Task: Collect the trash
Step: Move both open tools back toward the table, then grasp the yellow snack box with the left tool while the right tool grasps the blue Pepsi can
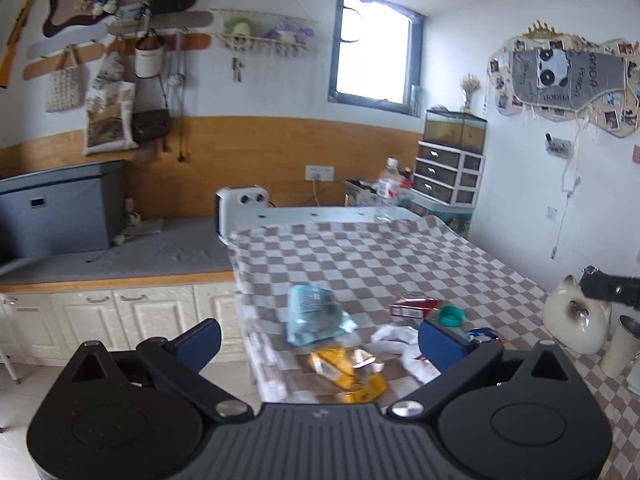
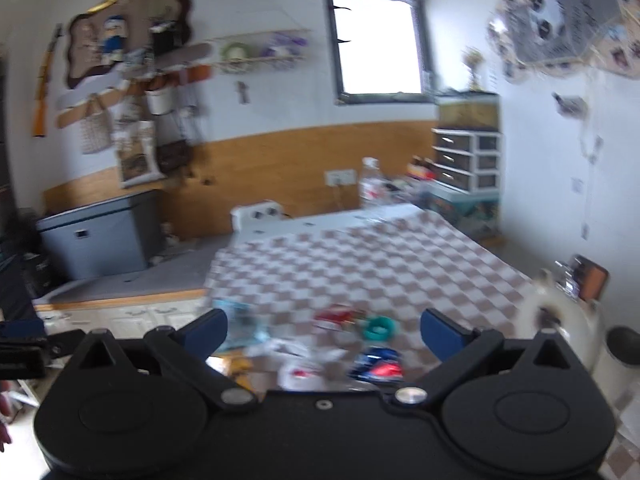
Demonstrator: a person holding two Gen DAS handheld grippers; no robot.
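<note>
Trash lies on the near end of a checkered tablecloth [image 1: 360, 256]: a pale blue plastic bag [image 1: 316, 314], a yellow wrapper [image 1: 348, 368], crumpled white paper [image 1: 400, 338], a red packet [image 1: 412, 307], a green lid [image 1: 450, 315] and a blue-red wrapper [image 1: 484, 335]. My left gripper [image 1: 320, 340] is open above the yellow wrapper, holding nothing. In the blurred right wrist view my right gripper [image 2: 324, 330] is open over the white paper [image 2: 304, 368], blue-red wrapper [image 2: 378, 368], green lid [image 2: 378, 328] and red packet [image 2: 336, 318]. The right gripper's tip shows at the left view's right edge [image 1: 608, 290].
A clear water bottle [image 1: 387, 192] stands at the table's far end. A white cat-shaped jar [image 1: 576, 320] and a cup [image 1: 622, 344] sit at the right edge. A white heater [image 1: 240, 210], a grey box [image 1: 60, 212] and cabinets [image 1: 120, 320] are on the left.
</note>
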